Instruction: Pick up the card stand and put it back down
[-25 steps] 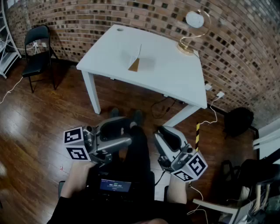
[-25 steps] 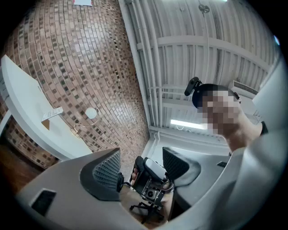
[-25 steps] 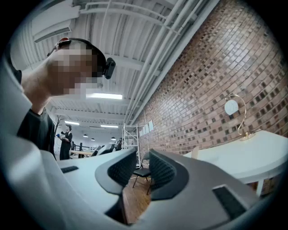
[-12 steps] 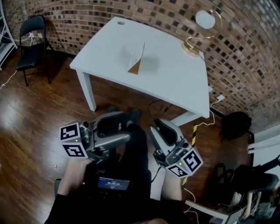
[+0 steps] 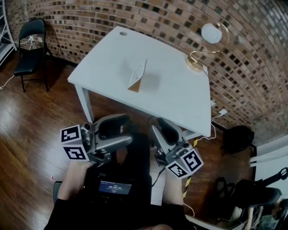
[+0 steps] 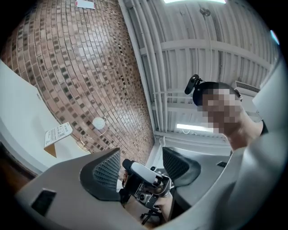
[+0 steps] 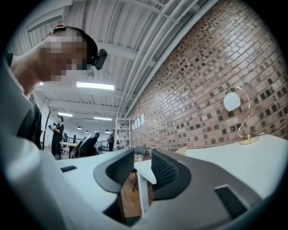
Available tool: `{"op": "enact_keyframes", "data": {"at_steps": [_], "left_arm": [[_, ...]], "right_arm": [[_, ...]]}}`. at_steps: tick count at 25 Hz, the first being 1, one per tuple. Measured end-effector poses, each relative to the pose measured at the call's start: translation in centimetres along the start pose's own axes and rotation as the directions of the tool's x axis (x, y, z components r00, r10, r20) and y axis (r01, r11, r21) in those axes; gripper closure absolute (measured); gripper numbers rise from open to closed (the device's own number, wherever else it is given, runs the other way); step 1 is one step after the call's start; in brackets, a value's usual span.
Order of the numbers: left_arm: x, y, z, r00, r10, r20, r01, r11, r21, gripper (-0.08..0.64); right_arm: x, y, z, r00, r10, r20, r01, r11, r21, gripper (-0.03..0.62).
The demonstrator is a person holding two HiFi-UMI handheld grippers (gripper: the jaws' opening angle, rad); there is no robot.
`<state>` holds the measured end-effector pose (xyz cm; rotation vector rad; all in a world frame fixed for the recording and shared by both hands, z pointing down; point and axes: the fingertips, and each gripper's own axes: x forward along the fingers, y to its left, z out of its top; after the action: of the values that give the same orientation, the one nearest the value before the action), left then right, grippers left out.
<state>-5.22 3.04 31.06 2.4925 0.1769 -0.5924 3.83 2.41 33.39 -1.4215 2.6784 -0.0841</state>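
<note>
The card stand [image 5: 137, 75] stands upright near the middle of the white tabletop [image 5: 173, 92], well apart from the lamp [image 5: 200, 46] by the right edge. Both grippers hang short of the near edge. The left gripper [image 5: 128, 130] has its jaws spread wide on nothing. The right gripper [image 5: 161, 127] has jaws that have just been opening, with nothing between them.

Brick wall [image 5: 90, 13] — wood floor [image 5: 27, 130]
</note>
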Motion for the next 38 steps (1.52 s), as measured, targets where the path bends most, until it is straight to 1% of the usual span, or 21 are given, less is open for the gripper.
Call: {"op": "enact_keyframes", "data": {"at_steps": [12, 19, 27, 34, 38], "left_arm": [[1.3, 4.4, 2.5, 1.000, 0.020, 0.014, -0.020, 1.000, 0.019, 0.276], [2.0, 7.1, 4.0, 0.999, 0.032, 0.031, -0.033, 0.999, 0.026, 0.276], [2.5, 9.6, 5.6, 0.997, 0.041, 0.068, -0.043, 0.999, 0.033, 0.276], [2.5, 11.1, 6.6, 0.995, 0.044, 0.093, -0.047, 0.998, 0.031, 0.276], [2.5, 11.7, 6.8, 0.994, 0.047, 0.096, -0.049, 0.999, 0.020, 0.276]], "right_arm": [[4.6, -5.3, -1.6, 0.999, -0.013, -0.041, 0.014, 1.000, 0.026, 0.414], [7.8, -8.0, -2.8, 0.996, -0.027, -0.089, 0.029, 0.999, 0.026, 0.400], [11.8, -9.5, -4.4, 0.987, -0.007, -0.161, 0.010, 1.000, 0.019, 0.374], [14.4, -10.7, -6.2, 0.973, -0.033, -0.227, 0.043, 0.998, 0.039, 0.358], [15.6, -11.1, -6.9, 0.964, -0.056, -0.259, 0.065, 0.998, 0.027, 0.347]]}}
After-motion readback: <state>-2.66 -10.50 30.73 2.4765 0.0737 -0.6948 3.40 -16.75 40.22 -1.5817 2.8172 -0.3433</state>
